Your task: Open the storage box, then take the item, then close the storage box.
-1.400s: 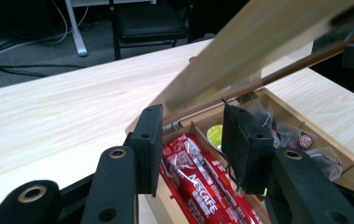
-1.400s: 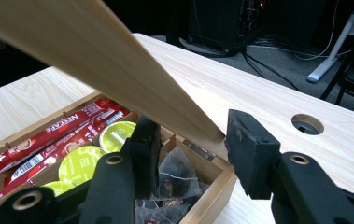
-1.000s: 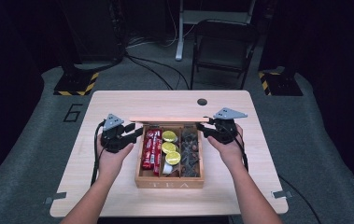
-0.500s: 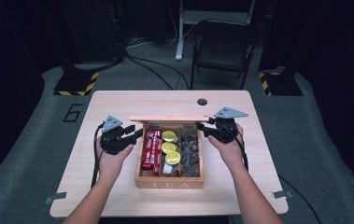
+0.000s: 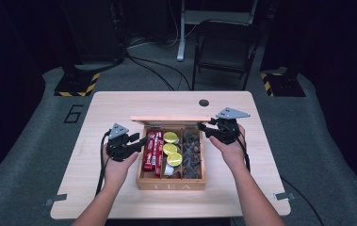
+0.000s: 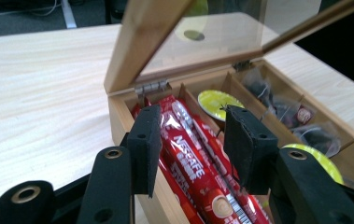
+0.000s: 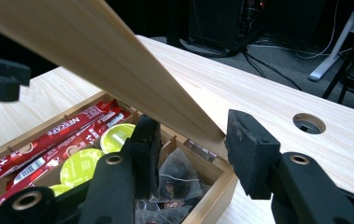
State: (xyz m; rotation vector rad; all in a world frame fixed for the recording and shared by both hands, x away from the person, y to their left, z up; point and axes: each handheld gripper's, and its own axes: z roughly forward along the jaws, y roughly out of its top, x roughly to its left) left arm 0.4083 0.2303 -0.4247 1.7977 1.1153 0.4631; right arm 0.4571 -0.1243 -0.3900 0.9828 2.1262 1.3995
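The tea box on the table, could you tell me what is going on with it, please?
A person holds a gripper in each hand at the wooden tea box, whose lid stands open. The left gripper is open over the red sachets; the right gripper is open at the lid's corner, above the tea bags. Neither grips anything.

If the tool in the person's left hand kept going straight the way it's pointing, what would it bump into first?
Most likely the red Nescafe sticks in the wooden tea box. The left tool is open, aimed over the box's near wall at that compartment. Depth is unclear, so one jaw might clip the wall first.
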